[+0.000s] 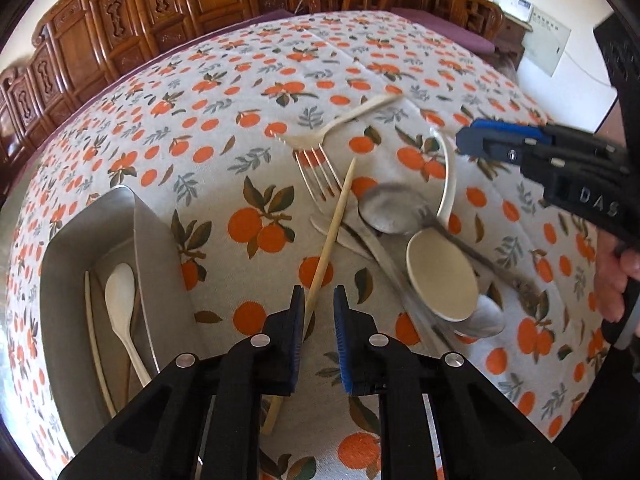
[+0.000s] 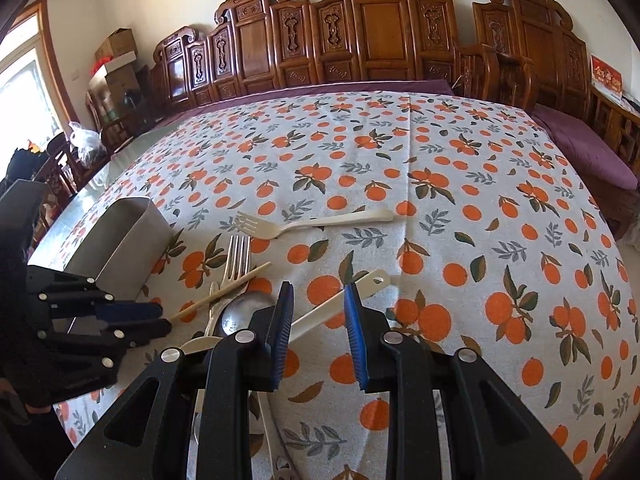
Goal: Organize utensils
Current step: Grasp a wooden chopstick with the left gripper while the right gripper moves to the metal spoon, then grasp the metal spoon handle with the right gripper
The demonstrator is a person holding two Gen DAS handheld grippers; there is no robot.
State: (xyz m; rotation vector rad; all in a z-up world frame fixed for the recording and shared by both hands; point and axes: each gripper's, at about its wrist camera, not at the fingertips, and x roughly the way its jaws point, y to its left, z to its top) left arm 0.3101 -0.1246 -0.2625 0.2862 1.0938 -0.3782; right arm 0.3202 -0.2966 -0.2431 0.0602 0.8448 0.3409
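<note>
Left gripper (image 1: 316, 300) is hanging part open, its fingers straddling a wooden chopstick (image 1: 334, 228) without clamping it; the chopstick's lower end is disappearing beneath. Right gripper (image 2: 316, 300) is gaping wide over a cream spoon (image 2: 340, 304), holding nothing. Metal fork (image 1: 318, 174) and metal spoon (image 1: 390, 208) are lying tangled beside, blurred. Steel holder (image 1: 154, 248) is standing on the counter (image 2: 440, 184), left.

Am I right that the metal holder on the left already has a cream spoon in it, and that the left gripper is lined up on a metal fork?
Not quite. The left wrist view shows the left gripper lined up on a wooden chopstick, not a metal fork; the metal fork lies beyond it. The rest holds: the metal holder contains a cream spoon.
</note>
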